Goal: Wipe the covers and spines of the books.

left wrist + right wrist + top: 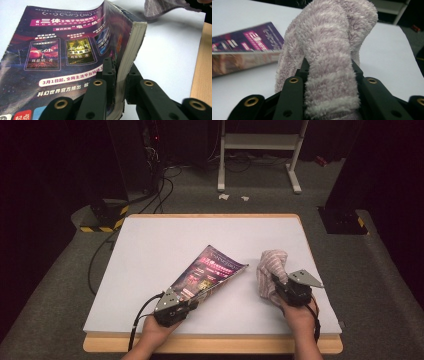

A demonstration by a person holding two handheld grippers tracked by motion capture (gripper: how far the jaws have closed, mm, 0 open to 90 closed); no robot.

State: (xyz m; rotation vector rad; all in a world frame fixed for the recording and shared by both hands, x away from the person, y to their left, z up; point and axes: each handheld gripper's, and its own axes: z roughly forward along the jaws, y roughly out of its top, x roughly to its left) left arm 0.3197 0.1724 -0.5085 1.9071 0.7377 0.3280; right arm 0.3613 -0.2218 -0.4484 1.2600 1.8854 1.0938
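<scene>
A thick magazine (210, 272) with a purple and red cover lies tilted on the white table top (165, 245), its near corner lifted. My left gripper (186, 304) is shut on that near edge; in the left gripper view the jaws pinch the page block of the magazine (75, 50) between them, left gripper (119, 82). A fluffy pink striped towel (270, 267) hangs bunched at the right. My right gripper (278, 287) is shut on it, and in the right gripper view the towel (329, 50) bulges up between the jaws, right gripper (329, 85).
The wooden table edge (210, 344) runs along the front. Behind the table stand a white metal frame (257, 150), black cables (160, 190) on the grey carpet, and a yellow-and-black striped base (105, 217) at the left. A dark stand (342, 217) sits at the right.
</scene>
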